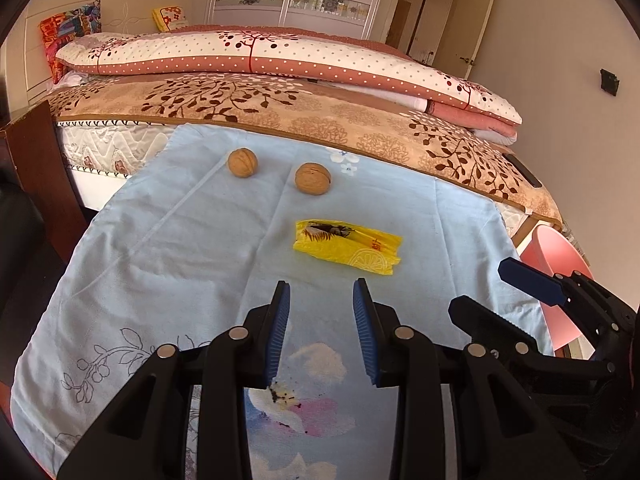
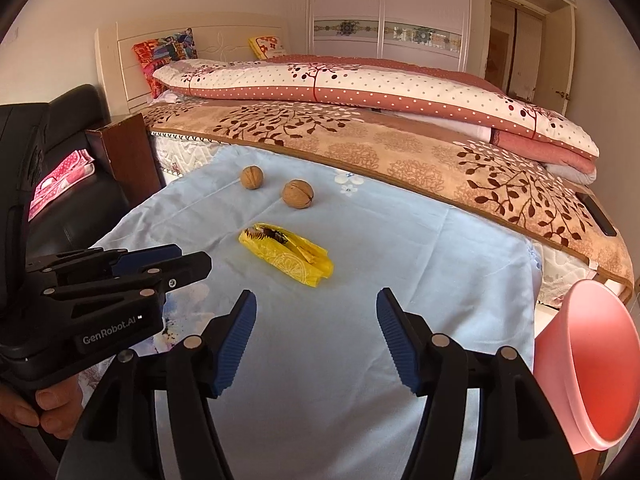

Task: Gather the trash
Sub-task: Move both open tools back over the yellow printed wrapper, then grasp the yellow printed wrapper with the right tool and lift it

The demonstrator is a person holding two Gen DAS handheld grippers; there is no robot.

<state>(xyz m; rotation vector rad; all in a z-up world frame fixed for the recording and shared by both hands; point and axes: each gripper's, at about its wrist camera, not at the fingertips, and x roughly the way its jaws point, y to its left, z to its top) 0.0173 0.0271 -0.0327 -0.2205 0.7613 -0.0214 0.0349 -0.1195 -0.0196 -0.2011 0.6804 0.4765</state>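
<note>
Right gripper (image 2: 316, 336), jaws spread wide and empty, hangs over a pale blue cloth (image 2: 400, 248) just short of a crumpled yellow wrapper (image 2: 286, 254); the left gripper (image 1: 320, 328), half open and also empty, hovers beside it. Both tilt downward toward the wrapper. A careless close could pinch the cloth with the wrapper, tugging two walnuts (image 2: 298, 194) loose. A pink bin (image 2: 592, 368) waits at right.

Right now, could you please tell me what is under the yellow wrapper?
The yellow wrapper lies on the light blue cloth, near two walnuts. What the cloth covers beneath is hidden.
</note>
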